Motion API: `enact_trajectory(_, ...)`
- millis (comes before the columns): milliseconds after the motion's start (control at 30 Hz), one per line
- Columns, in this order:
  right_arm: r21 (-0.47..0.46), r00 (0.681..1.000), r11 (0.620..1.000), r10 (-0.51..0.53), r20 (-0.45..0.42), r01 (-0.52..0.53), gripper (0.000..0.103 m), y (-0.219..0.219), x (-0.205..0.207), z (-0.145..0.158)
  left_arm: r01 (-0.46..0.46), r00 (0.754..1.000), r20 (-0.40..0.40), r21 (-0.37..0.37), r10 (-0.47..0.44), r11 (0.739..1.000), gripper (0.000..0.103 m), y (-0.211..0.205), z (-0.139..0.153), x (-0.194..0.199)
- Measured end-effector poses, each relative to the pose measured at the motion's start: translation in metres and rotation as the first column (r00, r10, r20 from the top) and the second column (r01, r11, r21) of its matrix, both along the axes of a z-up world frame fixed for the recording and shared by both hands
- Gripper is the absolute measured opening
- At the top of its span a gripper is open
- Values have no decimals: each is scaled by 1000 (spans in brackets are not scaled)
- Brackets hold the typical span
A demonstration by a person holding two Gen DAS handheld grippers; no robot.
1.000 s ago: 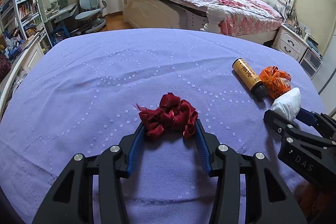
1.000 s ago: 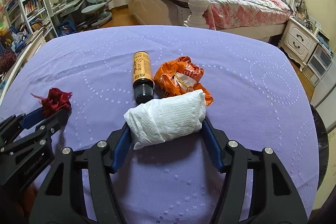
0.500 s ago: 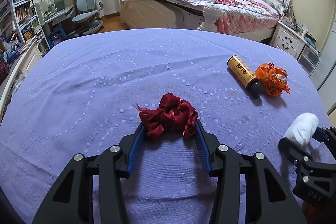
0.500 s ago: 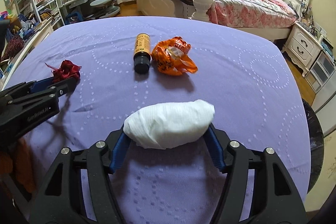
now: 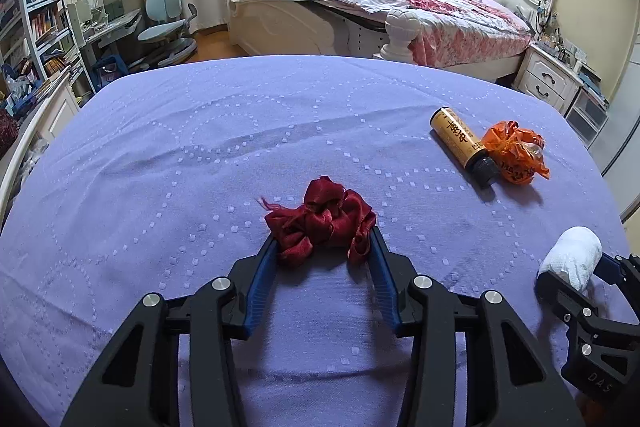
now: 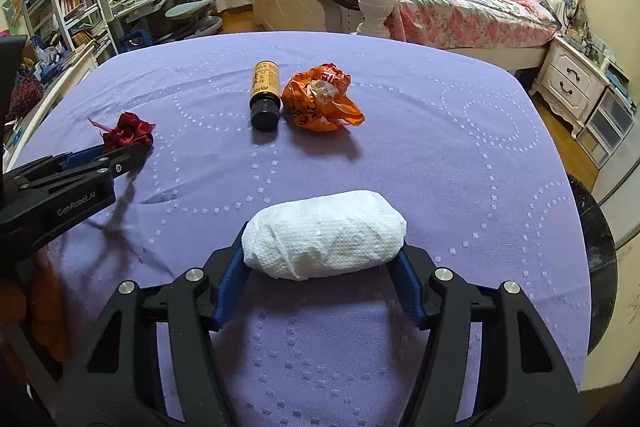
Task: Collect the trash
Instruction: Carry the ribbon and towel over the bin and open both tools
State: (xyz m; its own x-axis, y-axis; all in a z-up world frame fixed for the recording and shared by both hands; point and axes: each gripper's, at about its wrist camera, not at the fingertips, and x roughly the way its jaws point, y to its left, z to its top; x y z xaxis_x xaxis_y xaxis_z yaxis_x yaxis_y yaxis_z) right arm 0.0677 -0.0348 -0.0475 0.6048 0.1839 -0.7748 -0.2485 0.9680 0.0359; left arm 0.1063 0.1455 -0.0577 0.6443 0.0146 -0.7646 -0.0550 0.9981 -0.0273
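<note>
Both grippers clamped on trash over the purple cloth

The left gripper (image 5: 322, 247) has its two blue-padded jaws partly closed, pressing from either side on a crumpled dark red ribbon (image 5: 320, 221). The ribbon bunches up between the fingertips and sticks out just past them, a frayed end trailing to the left. By the log the jaws are closing a little further on it. Seen from the right wrist, the same gripper reaches in from the left edge, the ribbon at its tip.

The right gripper (image 6: 324, 255) stands about half open, and its jaws are closing on a white wad of paper towel (image 6: 324, 233) that fills the whole gap between them. Both blue pads press against the ends of the wad, which lies crosswise to the fingers. In the left wrist view this gripper sits low at the right edge, the white wad poking out at its tip.

Beyond the right gripper, well apart from it, a brown bottle with a yellow label (image 6: 265, 95) lies on its side on the purple cloth (image 6: 460, 167), black cap towards the gripper. An orange crumpled plastic bag (image 6: 320, 99) lies just beside the bottle on its right, touching or nearly so. Both lie ahead and to the right of the left gripper
</note>
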Motion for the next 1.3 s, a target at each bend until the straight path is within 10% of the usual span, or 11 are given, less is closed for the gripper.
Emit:
enact_trajectory(733,28,979,983,-185,89,183,61,-96,-19,24,145,987,77,-55,-140,988,42,-74,20,-27)
enact_trajectory(1300,5,913,918,-395,105,397,61,-218,-15,16,397,913,114,-33,-391,917,42,-220,28,-15)
